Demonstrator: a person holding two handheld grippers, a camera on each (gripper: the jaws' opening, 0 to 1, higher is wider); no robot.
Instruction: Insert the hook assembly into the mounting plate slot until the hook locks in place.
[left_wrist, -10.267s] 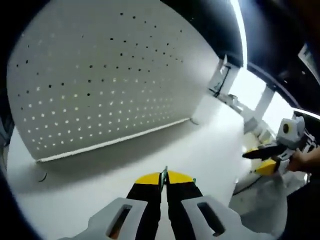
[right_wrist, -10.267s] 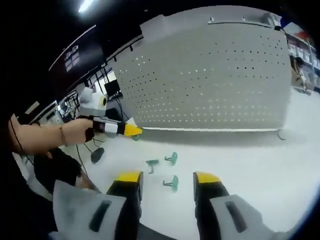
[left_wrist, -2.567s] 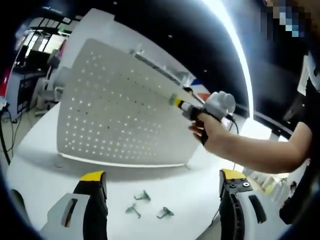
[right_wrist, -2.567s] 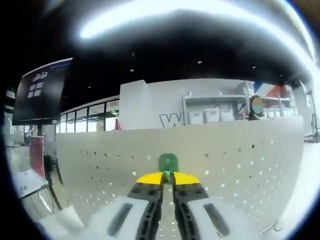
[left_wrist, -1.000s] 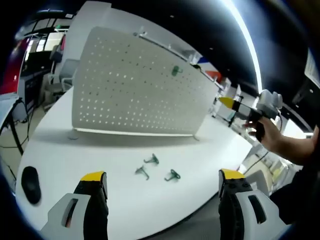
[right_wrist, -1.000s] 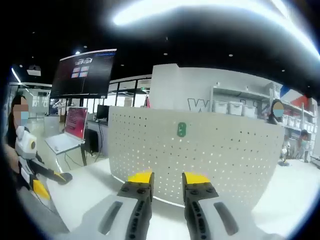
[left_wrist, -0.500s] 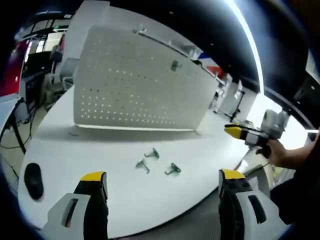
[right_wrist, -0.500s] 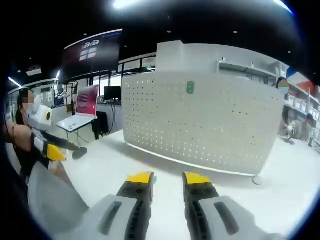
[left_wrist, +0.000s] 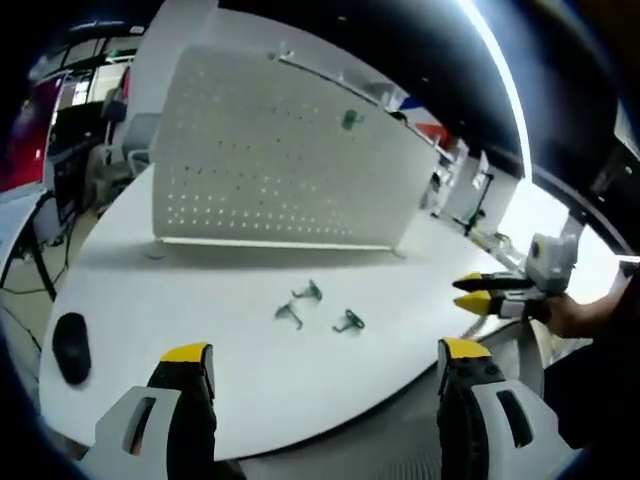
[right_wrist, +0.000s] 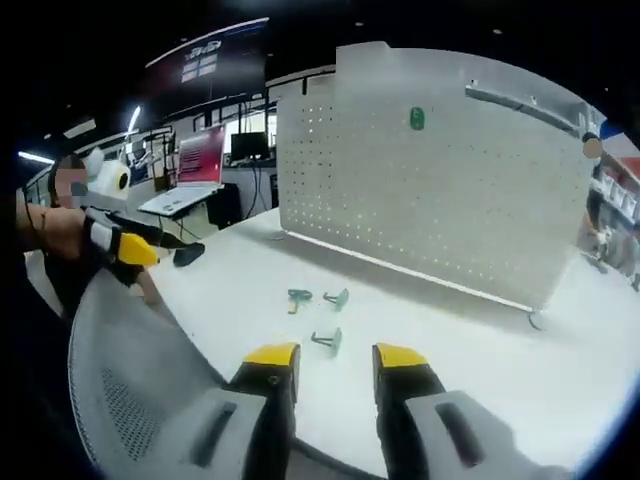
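The white pegboard (left_wrist: 280, 160) (right_wrist: 440, 190) stands upright at the back of the white table. One green hook (left_wrist: 347, 121) (right_wrist: 417, 118) hangs high on it, free of both grippers. Three more green hooks (left_wrist: 309, 291) (right_wrist: 327, 341) lie loose on the table in front of the board. My left gripper (left_wrist: 325, 370) is wide open and empty, back near the table's edge. My right gripper (right_wrist: 336, 362) (left_wrist: 490, 295) is open by a small gap, empty, held off the table's side by a hand.
A black mouse (left_wrist: 70, 347) (right_wrist: 188, 255) lies near the table's left edge. A grey mesh chair back (right_wrist: 130, 400) stands just under my right gripper. A laptop (right_wrist: 195, 165) sits on a desk behind. My left gripper (right_wrist: 125, 248) shows at the left, held by a hand.
The right gripper, shut on the green hook against the board 2.6 s ago, has let go and drawn back past the table's edge. The hook stays on the board. The left gripper stays open.
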